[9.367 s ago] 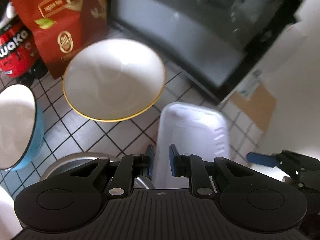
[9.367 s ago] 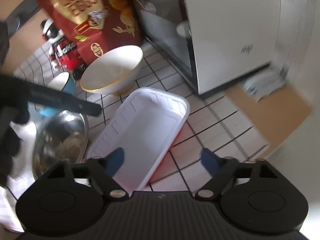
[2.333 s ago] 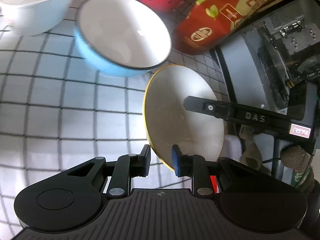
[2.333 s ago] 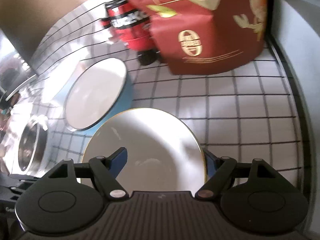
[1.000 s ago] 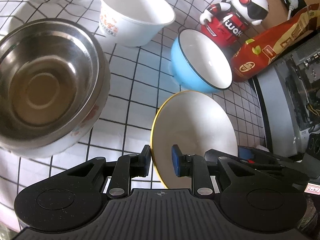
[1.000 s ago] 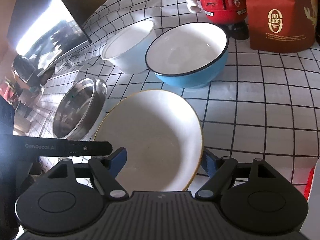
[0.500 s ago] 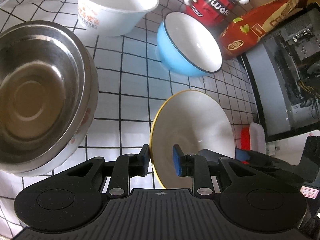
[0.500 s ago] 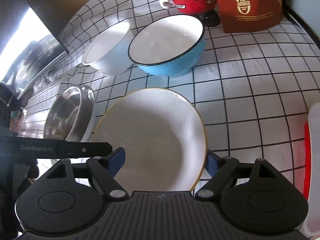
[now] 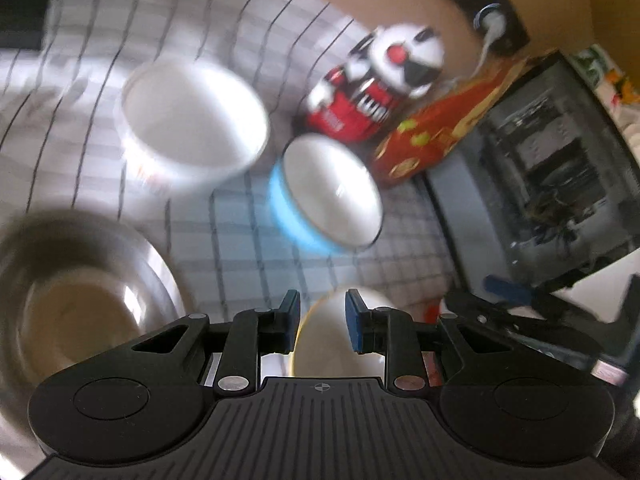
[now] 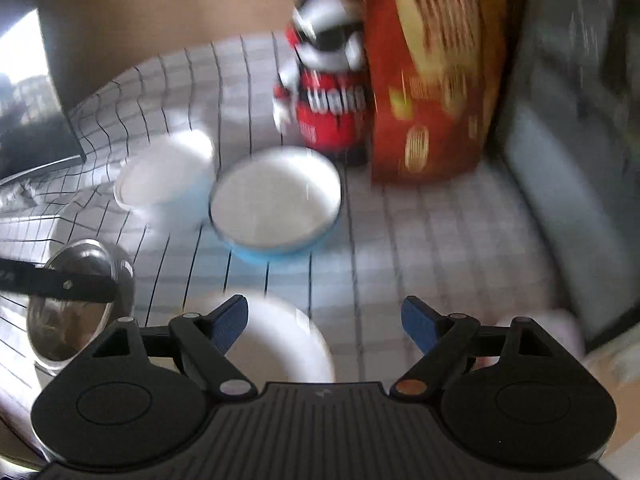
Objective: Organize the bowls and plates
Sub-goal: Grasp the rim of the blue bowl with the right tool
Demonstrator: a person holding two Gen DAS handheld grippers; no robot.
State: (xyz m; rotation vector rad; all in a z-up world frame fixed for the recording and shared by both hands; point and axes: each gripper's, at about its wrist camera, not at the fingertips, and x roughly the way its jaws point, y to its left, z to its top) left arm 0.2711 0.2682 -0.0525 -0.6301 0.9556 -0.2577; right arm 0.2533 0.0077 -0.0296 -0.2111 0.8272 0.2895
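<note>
Both views are blurred by motion. The white bowl with a yellow rim [image 9: 332, 332] sits low under my left gripper [image 9: 319, 322], whose blue pads stand a small gap apart on either side of its rim. It also shows in the right wrist view [image 10: 276, 344], below my right gripper [image 10: 324, 326], which is open wide and holds nothing. A blue bowl [image 9: 320, 204] [image 10: 276, 208], a white paper bowl [image 9: 188, 124] [image 10: 164, 176] and a steel bowl [image 9: 68, 304] [image 10: 76, 300] stand on the checked cloth.
A red and white robot toy [image 9: 372, 88] [image 10: 328, 92] and a red snack bag [image 9: 436, 136] [image 10: 432, 80] stand behind the bowls. A dark appliance [image 9: 540, 184] [image 10: 580, 160] fills the right side.
Both grippers have tilted up and pulled back, so the yellow-rimmed bowl now lies lower in both views. My left pads stand wider apart than before. My right jaws no longer frame the bowl.
</note>
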